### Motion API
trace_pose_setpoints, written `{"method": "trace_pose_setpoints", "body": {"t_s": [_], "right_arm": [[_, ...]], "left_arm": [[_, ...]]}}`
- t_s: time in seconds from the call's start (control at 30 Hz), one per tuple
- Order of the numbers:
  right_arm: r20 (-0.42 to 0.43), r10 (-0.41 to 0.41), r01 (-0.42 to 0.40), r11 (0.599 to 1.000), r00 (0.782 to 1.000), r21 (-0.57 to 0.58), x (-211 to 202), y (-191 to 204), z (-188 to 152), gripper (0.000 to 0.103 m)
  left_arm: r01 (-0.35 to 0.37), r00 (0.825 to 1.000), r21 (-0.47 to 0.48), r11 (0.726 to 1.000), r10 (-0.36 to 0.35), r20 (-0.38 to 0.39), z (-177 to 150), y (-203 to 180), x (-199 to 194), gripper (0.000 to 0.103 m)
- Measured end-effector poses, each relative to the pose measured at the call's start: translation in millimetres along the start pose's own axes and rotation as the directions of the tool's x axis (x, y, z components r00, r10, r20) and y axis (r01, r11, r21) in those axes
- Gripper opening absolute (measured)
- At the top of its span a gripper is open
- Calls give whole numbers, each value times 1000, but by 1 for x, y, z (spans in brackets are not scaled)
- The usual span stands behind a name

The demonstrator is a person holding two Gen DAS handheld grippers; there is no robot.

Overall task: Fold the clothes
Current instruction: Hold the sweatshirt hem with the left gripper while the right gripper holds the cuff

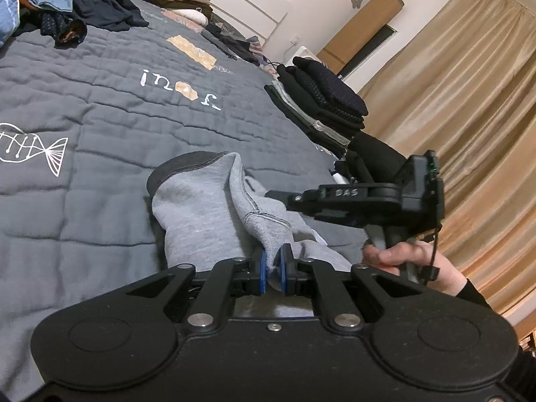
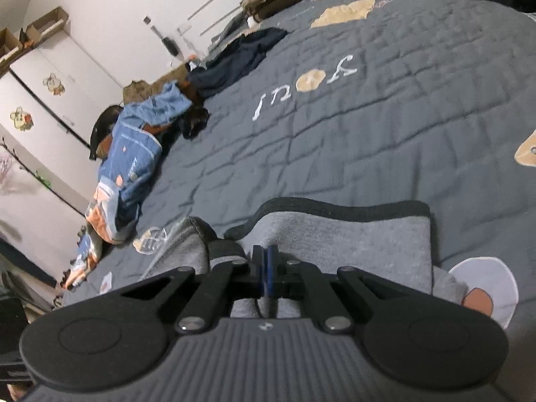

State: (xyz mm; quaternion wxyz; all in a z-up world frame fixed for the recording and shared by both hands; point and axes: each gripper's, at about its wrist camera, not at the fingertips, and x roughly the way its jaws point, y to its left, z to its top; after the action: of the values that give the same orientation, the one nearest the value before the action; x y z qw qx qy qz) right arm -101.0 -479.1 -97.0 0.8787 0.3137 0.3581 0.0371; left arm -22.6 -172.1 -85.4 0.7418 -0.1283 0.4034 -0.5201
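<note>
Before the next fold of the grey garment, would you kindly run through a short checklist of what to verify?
1. Left gripper pinching the grey garment: ok, cloth sits between its blue pads.
2. Right gripper closed: ok, pads together; whether cloth is caught between them: cannot tell.
3. Garment lying flat on the quilt: not ok, one edge is bunched and lifted.
4. Quilt beyond the garment free for folding: ok.
5. Folded stack out of the way: ok, at the bed's edge.
6. Unfolded clothes pile apart from the garment: ok.
</note>
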Motion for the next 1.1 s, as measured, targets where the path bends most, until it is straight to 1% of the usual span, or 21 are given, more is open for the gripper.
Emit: {"method": "trace_pose_setpoints", "body": {"t_s": [0.03,0.13,0.27,0.37,0.5,0.73,0.97,1.03,1.07,1.1], "right_arm": [[-17,8,-9,1000,1000,-23,0,2,1,2],[-25,-10,7,996,1000,-92,-2,10,0,3],[-16,21,-23,995,1000,-96,-10,11,4,4],[-69,52,-60,991,996,-118,-5,12,2,5],[-106,57,-69,990,993,-119,10,11,-6,5],[-138,18,-38,990,990,-138,32,12,-16,6],[-159,9,-31,991,987,-133,34,9,-19,10],[-147,21,-43,988,989,-145,32,11,-21,9],[-145,28,-49,989,989,-140,31,11,-21,4],[-146,49,-66,992,988,-112,30,9,-20,3]], "left_arm": [[0,1000,-1,1000,0,-1,0,0,0,8],[-2,1000,-2,1000,2,-2,0,1,1,8],[-4,1000,-4,1000,4,-4,1,2,2,8],[-5,1000,-6,1000,5,-6,1,3,3,8],[-5,1000,-3,1000,5,-7,1,2,3,8],[-4,1000,-6,1000,4,-8,0,3,3,8],[-1,1000,-9,1000,1,-11,1,3,3,8],[-2,1000,-8,1000,2,-10,1,3,3,8],[-3,1000,-7,1000,3,-9,1,3,3,8],[-3,1000,-8,1000,3,-9,2,3,3,8]]}}
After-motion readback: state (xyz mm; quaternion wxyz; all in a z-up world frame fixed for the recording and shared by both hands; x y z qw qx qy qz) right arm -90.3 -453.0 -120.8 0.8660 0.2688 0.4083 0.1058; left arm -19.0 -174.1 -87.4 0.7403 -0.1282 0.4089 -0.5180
